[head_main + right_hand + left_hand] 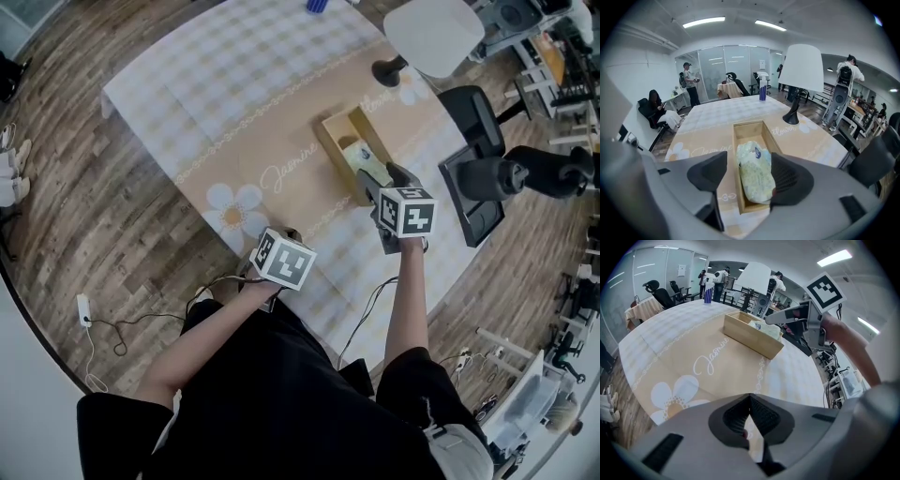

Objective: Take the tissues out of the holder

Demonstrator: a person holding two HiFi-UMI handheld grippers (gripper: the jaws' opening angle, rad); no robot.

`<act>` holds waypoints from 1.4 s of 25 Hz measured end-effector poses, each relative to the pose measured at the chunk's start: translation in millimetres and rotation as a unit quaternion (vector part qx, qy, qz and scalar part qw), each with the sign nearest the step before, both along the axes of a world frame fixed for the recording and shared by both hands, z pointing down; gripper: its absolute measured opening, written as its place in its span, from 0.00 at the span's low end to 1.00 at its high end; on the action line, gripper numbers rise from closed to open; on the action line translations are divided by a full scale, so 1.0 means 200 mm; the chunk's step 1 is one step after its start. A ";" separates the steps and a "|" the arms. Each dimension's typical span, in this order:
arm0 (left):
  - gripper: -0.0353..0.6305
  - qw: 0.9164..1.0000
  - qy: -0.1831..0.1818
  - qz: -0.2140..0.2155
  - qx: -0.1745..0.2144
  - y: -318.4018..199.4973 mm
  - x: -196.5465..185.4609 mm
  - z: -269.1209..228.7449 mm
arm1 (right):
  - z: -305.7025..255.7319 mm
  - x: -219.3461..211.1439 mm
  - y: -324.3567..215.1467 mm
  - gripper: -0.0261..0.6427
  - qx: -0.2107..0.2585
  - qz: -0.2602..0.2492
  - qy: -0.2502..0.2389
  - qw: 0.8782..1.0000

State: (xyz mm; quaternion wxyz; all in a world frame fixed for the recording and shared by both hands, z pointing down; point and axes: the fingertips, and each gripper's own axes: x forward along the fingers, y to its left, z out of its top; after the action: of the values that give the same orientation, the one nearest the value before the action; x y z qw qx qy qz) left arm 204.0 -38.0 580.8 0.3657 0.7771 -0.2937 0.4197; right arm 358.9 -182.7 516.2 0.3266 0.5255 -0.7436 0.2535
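Note:
A wooden holder (330,139) stands on the patterned tablecloth, with a pale green tissue pack (360,157) lying inside it. My right gripper (377,184) hovers at the holder's near end, open. In the right gripper view its two dark pads (708,172) stand wide on either side of the tissue pack (754,178), which rests in the holder (736,154); the right pad overlaps the pack's edge. My left gripper (286,238) is over the table's near edge, well apart from the holder (752,337), and its jaws (750,401) are shut on nothing.
A lamp with a white shade (432,34) stands just beyond the holder. A blue striped cup (762,93) is at the table's far end. A black office chair (476,178) is off the table's right side. Cables (112,323) lie on the floor.

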 end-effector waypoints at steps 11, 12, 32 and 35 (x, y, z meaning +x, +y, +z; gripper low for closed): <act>0.05 1.000 -0.002 -0.011 -0.010 -0.01 -0.03 0.03 | 0.13 0.06 -0.08 0.49 -0.051 -0.052 0.044 0.996; 0.05 1.000 -0.001 -0.011 -0.012 -0.01 -0.03 0.04 | 0.14 0.06 -0.09 0.49 -0.052 -0.052 0.044 0.996; 0.05 0.999 0.023 -0.028 -0.026 -0.01 -0.08 0.07 | 0.25 0.12 -0.10 0.22 -0.084 -0.060 0.066 0.992; 0.05 0.999 0.021 -0.028 -0.028 -0.01 -0.08 0.08 | 0.25 0.12 -0.10 0.16 -0.088 -0.057 0.059 0.993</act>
State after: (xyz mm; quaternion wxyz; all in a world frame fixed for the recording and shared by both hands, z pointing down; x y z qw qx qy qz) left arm 188.2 -39.8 596.1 0.4048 0.7668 -0.2959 0.4007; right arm 382.2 -202.5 566.5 0.4283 0.4658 -0.7267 0.2674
